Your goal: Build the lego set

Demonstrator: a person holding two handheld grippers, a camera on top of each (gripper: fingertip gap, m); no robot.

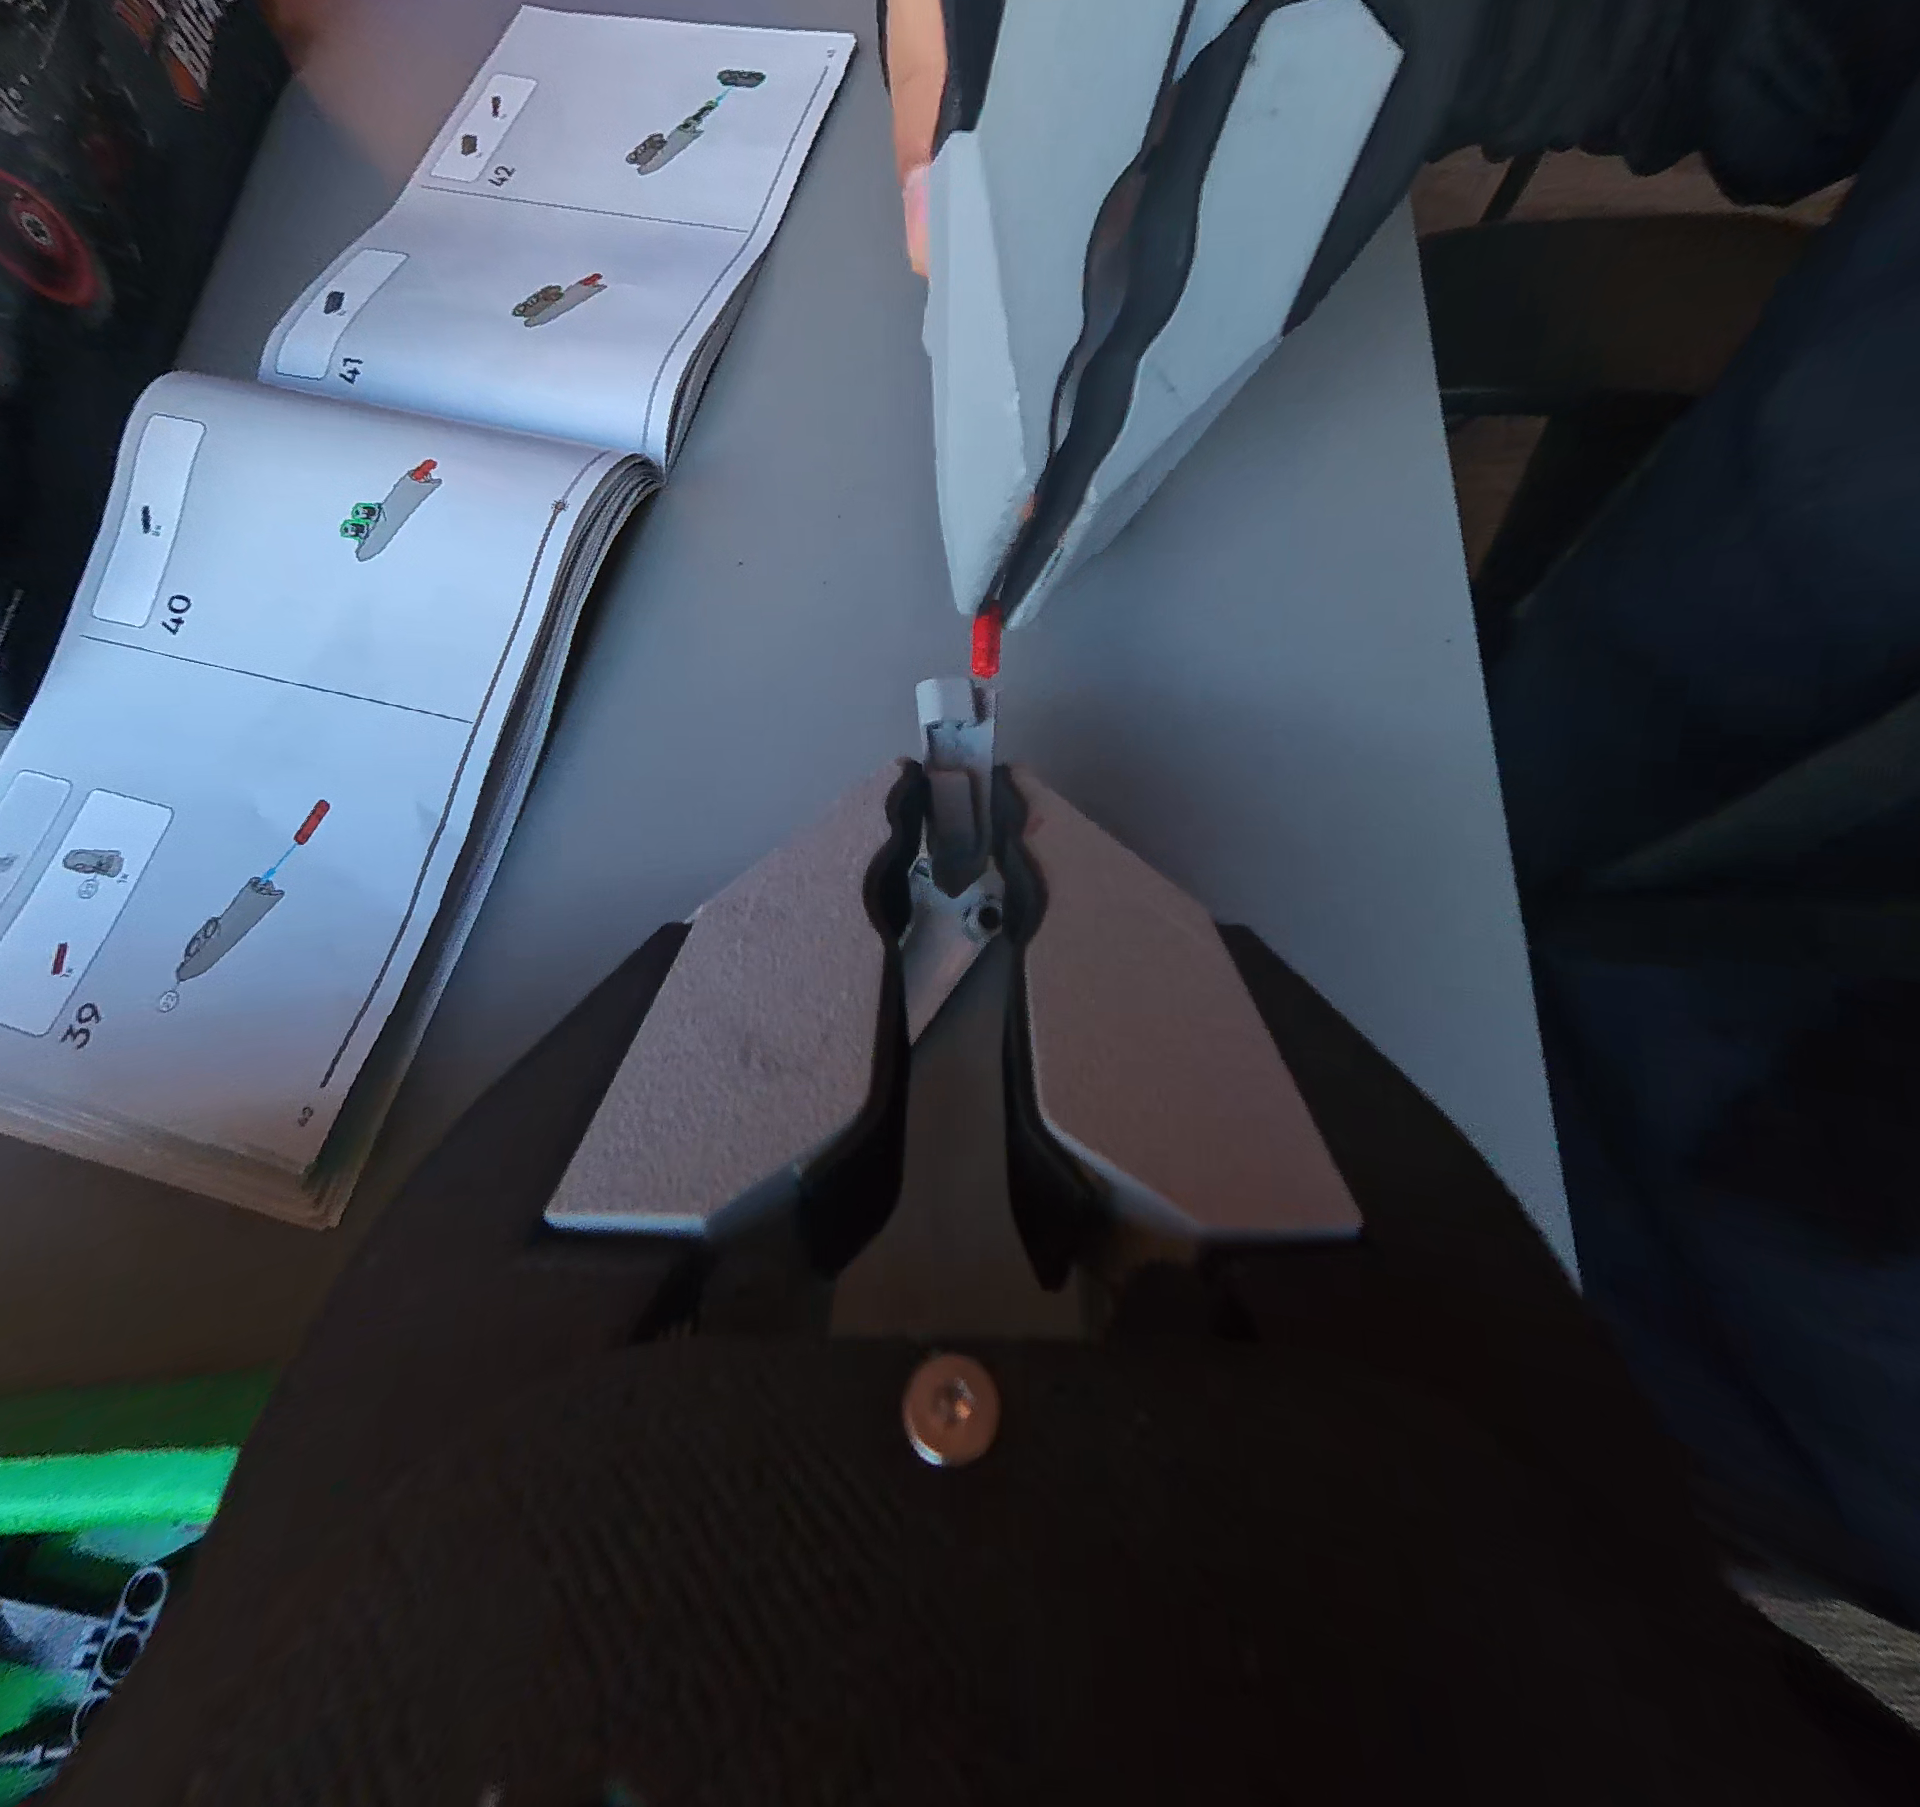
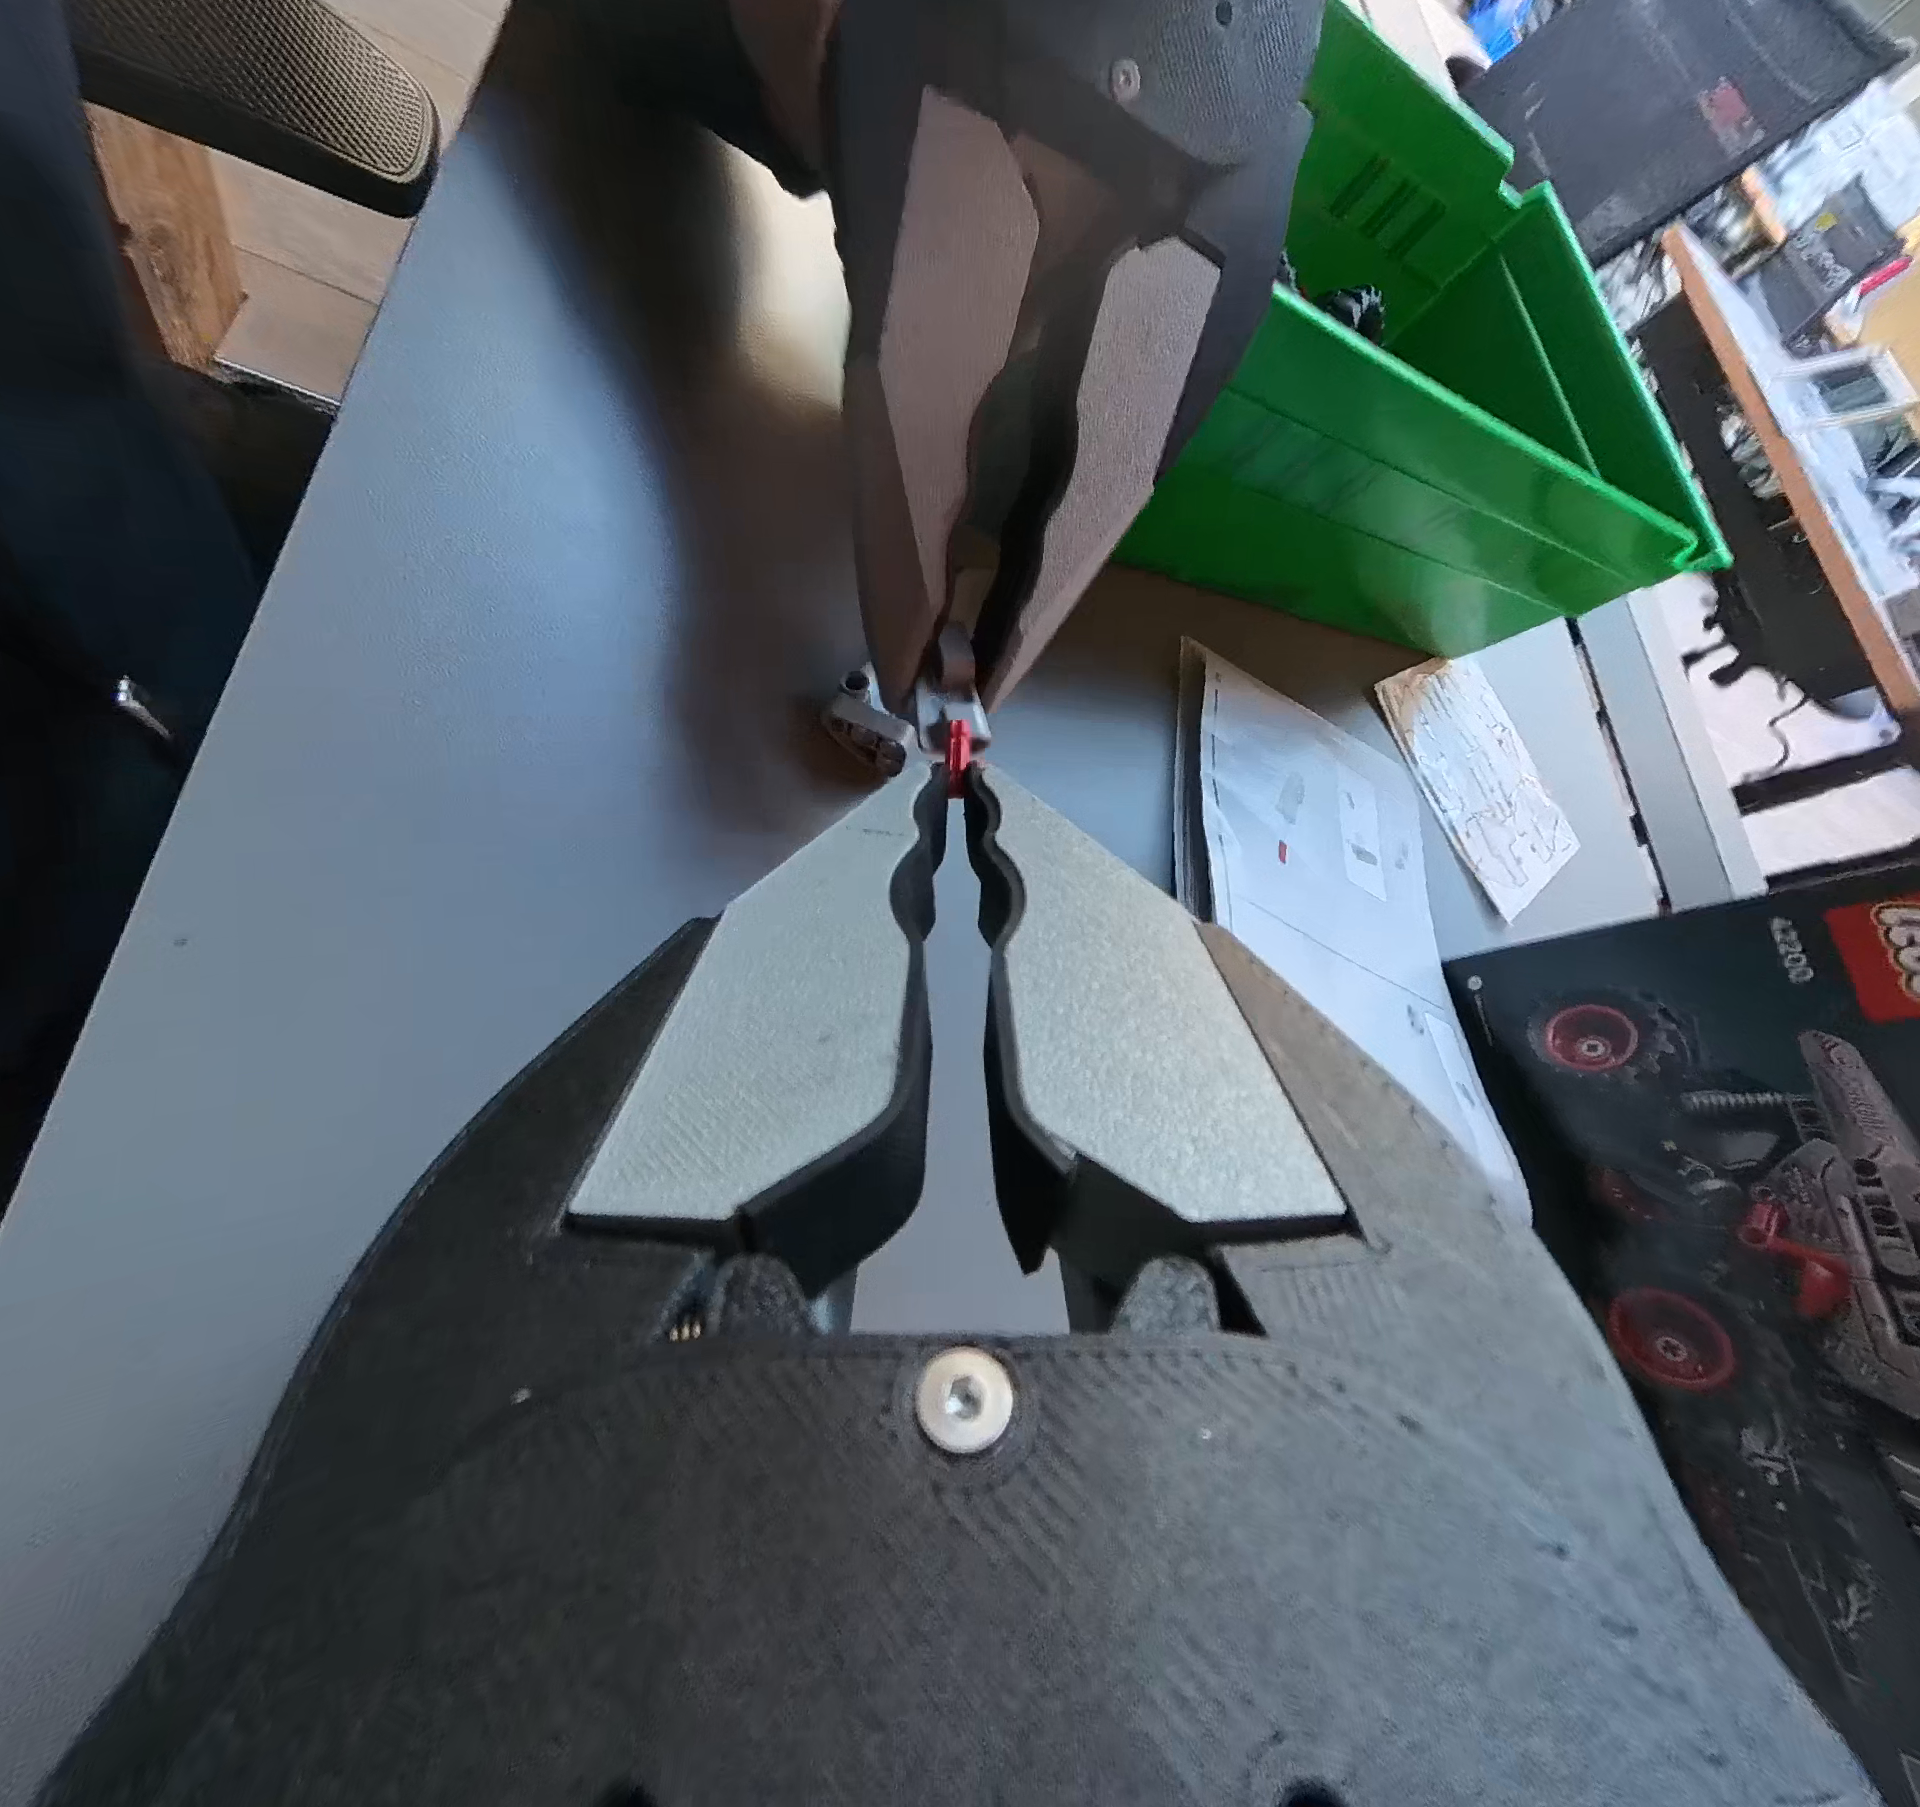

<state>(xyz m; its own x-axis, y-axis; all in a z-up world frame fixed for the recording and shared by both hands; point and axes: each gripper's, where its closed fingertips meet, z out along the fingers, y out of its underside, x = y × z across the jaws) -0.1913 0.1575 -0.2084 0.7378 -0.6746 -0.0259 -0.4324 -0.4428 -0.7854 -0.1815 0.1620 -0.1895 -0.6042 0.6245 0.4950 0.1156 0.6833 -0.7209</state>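
I've got two grippers nose to nose over the grey table [image 1: 790, 552] right now. My left gripper [image 1: 958, 778] is clamped on one grey lego piece [image 1: 954, 718], which sticks out past its tips. My right gripper [image 2: 958, 789] is pinched tight on one small red pin [image 2: 958, 751], and that pin's free end sits right at the end of the grey piece; from the left wrist view the red pin [image 1: 985, 643] looks just touching its top corner, though I can't tell if it's seated. One more grey lego piece [image 2: 869, 731] lies on the table just beside the meeting point. One instruction booklet [image 1: 416, 552] lies open to my left, one dark lego box [image 2: 1745, 1134] beyond it, and I count two green bins [image 2: 1455, 510] nested together.
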